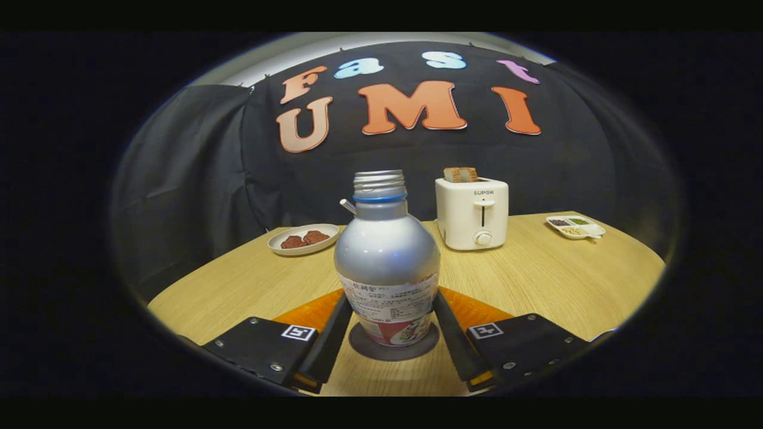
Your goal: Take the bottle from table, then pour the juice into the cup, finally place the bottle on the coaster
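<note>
Bottle [387,262] upright on coaster [394,348], frame centre; gripper [390,325] fingers flank it, contact unclear. Open evenly, retreat straight.

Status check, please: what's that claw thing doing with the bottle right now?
Gripper fingers flank the bottle, touching its sides. Bottle upright, capless, on the dark coaster. Nothing in the way; toaster stands well beyond.
</note>
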